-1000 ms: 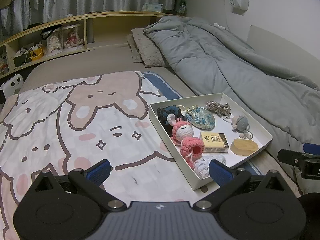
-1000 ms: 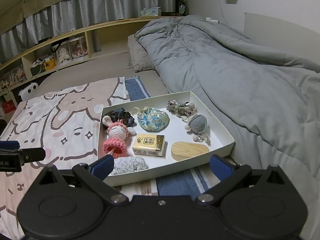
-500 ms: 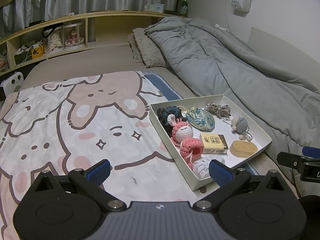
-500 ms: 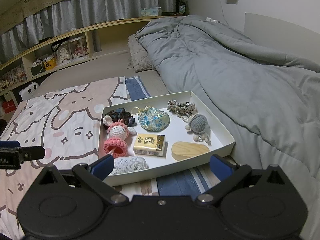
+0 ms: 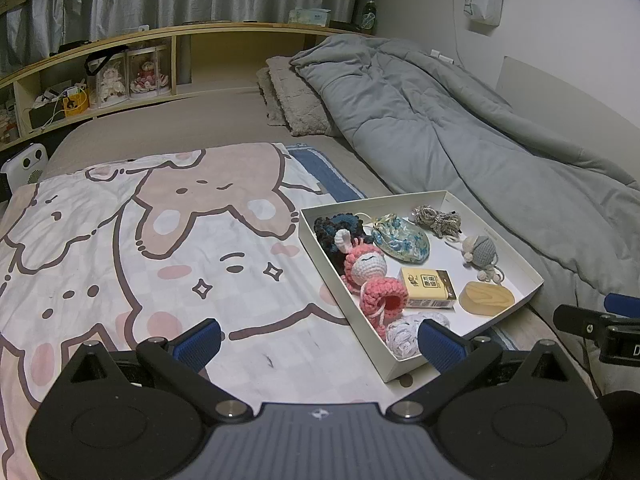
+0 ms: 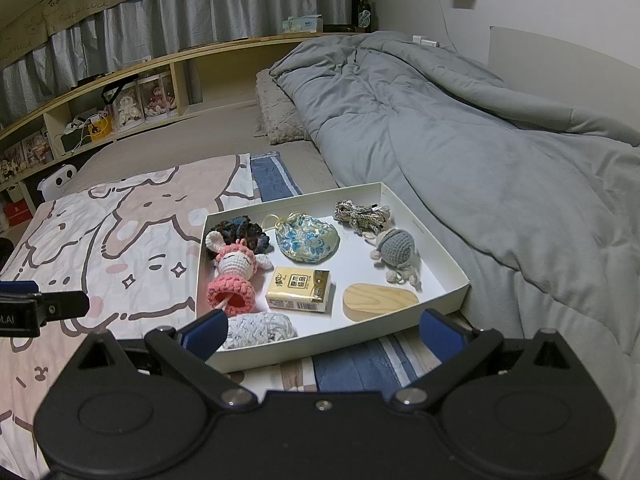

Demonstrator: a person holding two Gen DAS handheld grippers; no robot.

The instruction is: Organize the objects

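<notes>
Right wrist view: white box [image 6: 424,240] on the bed, near edge on a blue striped cloth [image 6: 360,364], left side beside the cartoon blanket [image 6: 120,240]. Contents, all inside the walls: pink crochet doll [image 6: 234,276], dark scrunchie [image 6: 240,230] behind and touching it, floral pouch [image 6: 308,238], cord bundle [image 6: 360,212], grey crochet ball [image 6: 396,246], yellow tissue pack [image 6: 300,290], oval wooden block [image 6: 380,302], pale crochet piece [image 6: 260,330] at the near left corner. Nothing of the kind seen loose on the blanket.

Change over the last second: none in the contents; only a slight drift of both views. Fits either sorting yet to come or sorting finished; cannot tell which.

Right tool [image 6: 320,326]: jaws spread wide, empty, low before the box's near wall. Left tool [image 5: 320,338]: likewise spread and empty, over the blanket beside the box's left wall. Grey duvet [image 6: 460,120] alongside on the right; shelf [image 6: 120,80] beyond.
</notes>
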